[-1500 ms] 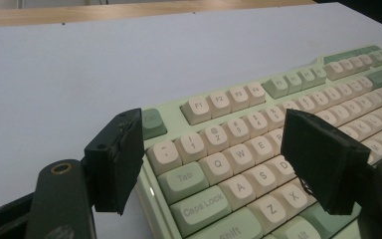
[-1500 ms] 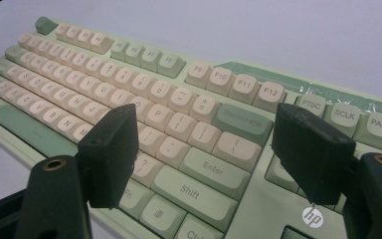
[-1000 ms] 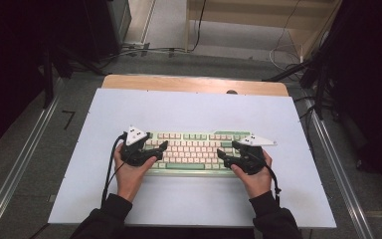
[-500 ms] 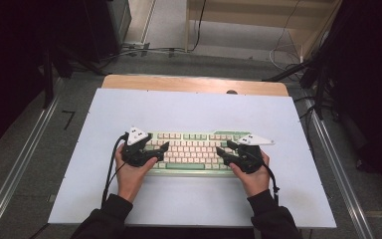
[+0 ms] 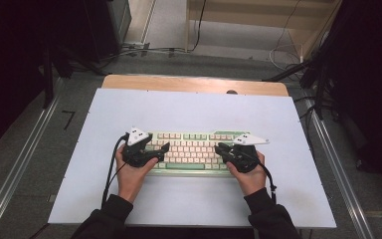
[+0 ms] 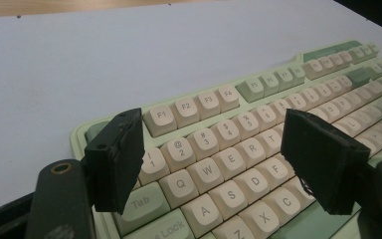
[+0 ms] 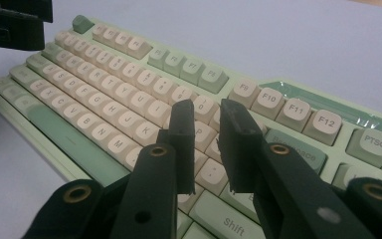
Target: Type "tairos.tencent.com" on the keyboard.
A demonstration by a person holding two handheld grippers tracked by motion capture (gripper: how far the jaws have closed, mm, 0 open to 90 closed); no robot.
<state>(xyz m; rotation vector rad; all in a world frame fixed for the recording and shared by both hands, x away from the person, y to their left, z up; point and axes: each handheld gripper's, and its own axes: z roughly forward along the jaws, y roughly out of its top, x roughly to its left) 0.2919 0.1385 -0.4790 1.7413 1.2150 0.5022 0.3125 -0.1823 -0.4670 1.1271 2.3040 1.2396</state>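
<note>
A pale green and cream keyboard (image 5: 191, 153) lies square on the white table (image 5: 189, 112), toward the person's side of it, and both hands sit over its two ends. The left gripper (image 5: 160, 149) hovers above the left end with its jaws spread wide, nothing between them; in its own view the pads (image 6: 117, 159) straddle the number and QWERTY rows without touching a key. The right gripper (image 7: 206, 144) is the busy one: its jaws have just been closing and now stand with only a narrow gap, poised over the keys near the P and the punctuation cluster (no keycap looks pinched between them, as far as I can make out). So the work looks barely begun to me: every keycap I can see sits in its place, the board lies flat and unmoved, and whatever pressing or plucking is intended remains to be done.
</note>
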